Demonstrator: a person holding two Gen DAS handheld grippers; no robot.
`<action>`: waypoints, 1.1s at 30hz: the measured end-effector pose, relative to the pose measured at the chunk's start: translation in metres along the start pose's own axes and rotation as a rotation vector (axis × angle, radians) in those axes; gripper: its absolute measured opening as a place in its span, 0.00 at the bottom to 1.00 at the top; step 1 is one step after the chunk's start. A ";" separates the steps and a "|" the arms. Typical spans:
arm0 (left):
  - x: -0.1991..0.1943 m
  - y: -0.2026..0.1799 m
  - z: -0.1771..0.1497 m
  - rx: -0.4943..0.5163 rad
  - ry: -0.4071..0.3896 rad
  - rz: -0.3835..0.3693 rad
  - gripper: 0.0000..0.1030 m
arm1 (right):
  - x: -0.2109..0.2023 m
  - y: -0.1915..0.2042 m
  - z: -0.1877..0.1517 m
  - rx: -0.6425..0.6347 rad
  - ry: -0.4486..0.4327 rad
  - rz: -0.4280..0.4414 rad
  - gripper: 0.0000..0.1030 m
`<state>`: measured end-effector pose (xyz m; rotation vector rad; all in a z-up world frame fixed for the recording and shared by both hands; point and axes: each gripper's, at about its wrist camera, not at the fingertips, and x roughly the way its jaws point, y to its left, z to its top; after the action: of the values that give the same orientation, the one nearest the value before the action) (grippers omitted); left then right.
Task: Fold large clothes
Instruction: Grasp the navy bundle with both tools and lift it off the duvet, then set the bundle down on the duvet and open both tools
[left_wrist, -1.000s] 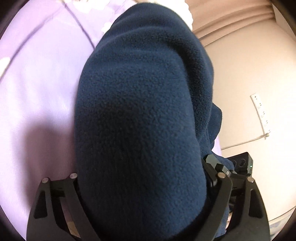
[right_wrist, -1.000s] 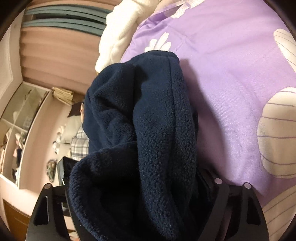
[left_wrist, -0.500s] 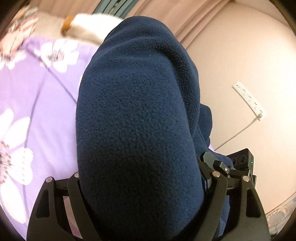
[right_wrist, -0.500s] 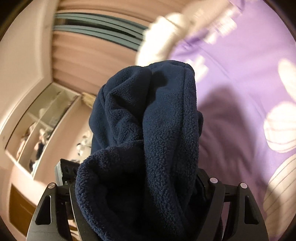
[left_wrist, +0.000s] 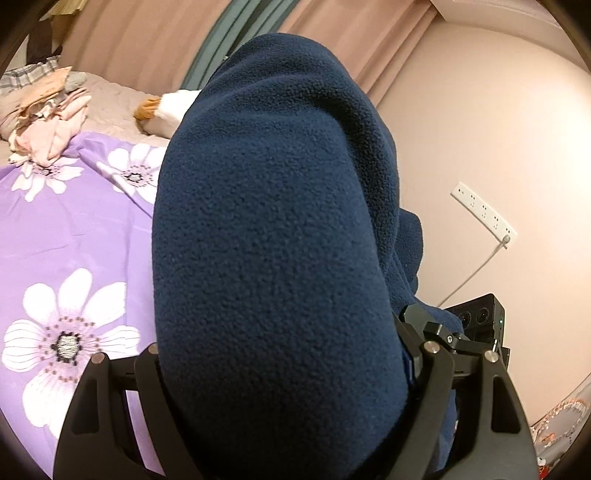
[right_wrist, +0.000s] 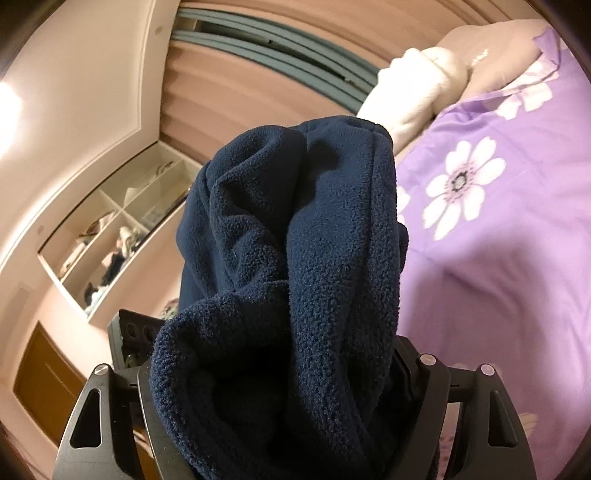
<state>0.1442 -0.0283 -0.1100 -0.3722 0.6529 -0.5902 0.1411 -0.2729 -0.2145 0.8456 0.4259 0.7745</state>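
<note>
Bed surface: purple floral cover (left_wrist: 70, 236), with a heap of pink clothes (left_wrist: 48, 122) and a white-and-orange plush (left_wrist: 166, 110) at its far end; pink curtains (right_wrist: 236, 85) behind, a plain pink wall carrying a white power strip (left_wrist: 484, 210) beside the bed, open wall shelves (right_wrist: 114, 225) on the other side. Clearance: the cover lies broad and bare toward its far edge — the bundle is raised above it. Grippers: left gripper (left_wrist: 280, 369) and right gripper (right_wrist: 284, 373) each stand wide, both clamped on a thick bunched roll of the navy fleece garment (left_wrist: 273, 221) — it fills the gap between the 2 fingers and bulges forward.
</note>
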 end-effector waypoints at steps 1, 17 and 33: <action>0.000 0.004 -0.002 -0.004 -0.004 0.001 0.80 | 0.002 0.003 -0.002 -0.004 0.006 0.001 0.78; 0.050 0.099 0.049 -0.104 0.101 0.063 0.80 | 0.111 -0.022 0.032 -0.006 0.095 -0.115 0.78; 0.112 0.182 -0.008 -0.226 0.174 0.186 0.87 | 0.172 -0.108 0.010 -0.049 0.235 -0.428 0.80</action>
<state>0.2824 0.0425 -0.2577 -0.4679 0.9150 -0.3741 0.3068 -0.1939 -0.3009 0.5892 0.7657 0.4838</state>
